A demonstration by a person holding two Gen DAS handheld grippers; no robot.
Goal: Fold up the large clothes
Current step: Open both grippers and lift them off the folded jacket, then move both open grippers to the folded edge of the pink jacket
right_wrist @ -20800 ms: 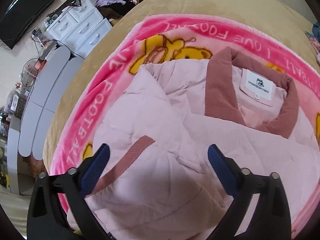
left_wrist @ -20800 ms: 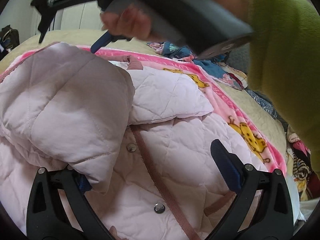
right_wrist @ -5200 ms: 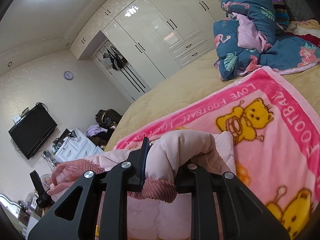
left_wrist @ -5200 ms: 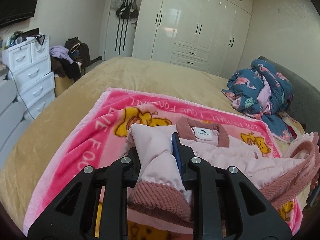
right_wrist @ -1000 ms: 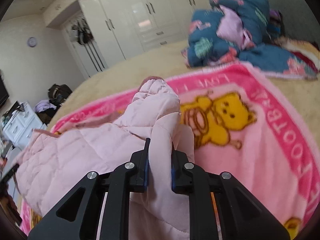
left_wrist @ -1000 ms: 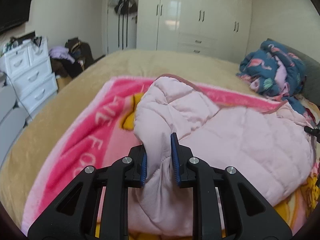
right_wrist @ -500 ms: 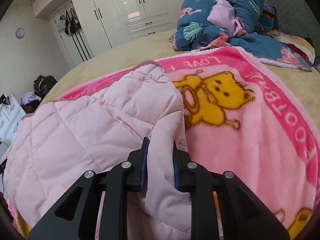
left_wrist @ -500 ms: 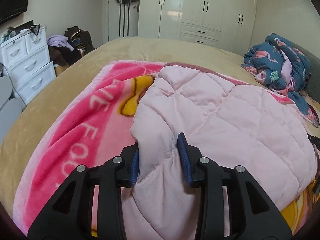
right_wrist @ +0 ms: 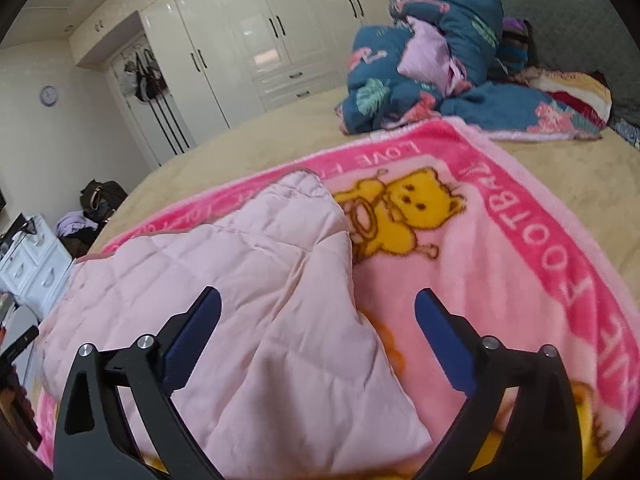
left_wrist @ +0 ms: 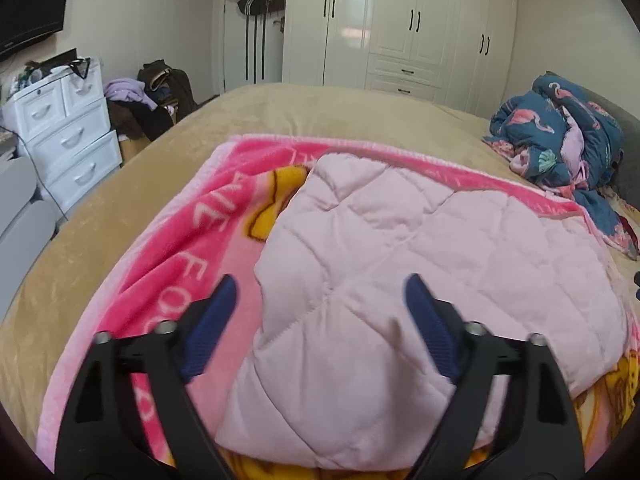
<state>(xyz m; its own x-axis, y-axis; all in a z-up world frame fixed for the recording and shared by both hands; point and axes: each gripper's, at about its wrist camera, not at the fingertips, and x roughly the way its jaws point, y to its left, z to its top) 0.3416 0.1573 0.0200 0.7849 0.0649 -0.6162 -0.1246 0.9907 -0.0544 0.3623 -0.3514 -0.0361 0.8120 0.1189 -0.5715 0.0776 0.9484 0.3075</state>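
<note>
A pale pink quilted jacket [left_wrist: 400,264] lies folded over on a pink cartoon-bear blanket [left_wrist: 192,232] spread on the bed. My left gripper [left_wrist: 320,292] hovers over the jacket's near left corner, its jaws opening wide, blue pads clear of the fabric. In the right wrist view the same jacket [right_wrist: 240,280] fills the lower left, its right edge lying on the blanket [right_wrist: 500,264]. My right gripper [right_wrist: 316,304] is over that near right edge, jaws opening wide, with fabric below them but not pinched.
A heap of dark blue flamingo-print bedding [left_wrist: 568,144] sits at the bed's far right, also seen as a pile [right_wrist: 432,60]. White drawers [left_wrist: 64,132] and a pile of bags [left_wrist: 160,96] stand left of the bed. White wardrobes [left_wrist: 400,28] line the far wall.
Both grippers were shut on folds of the jacket a second ago; both have let go and spread wide. The jacket has dropped flat onto the blanket.
</note>
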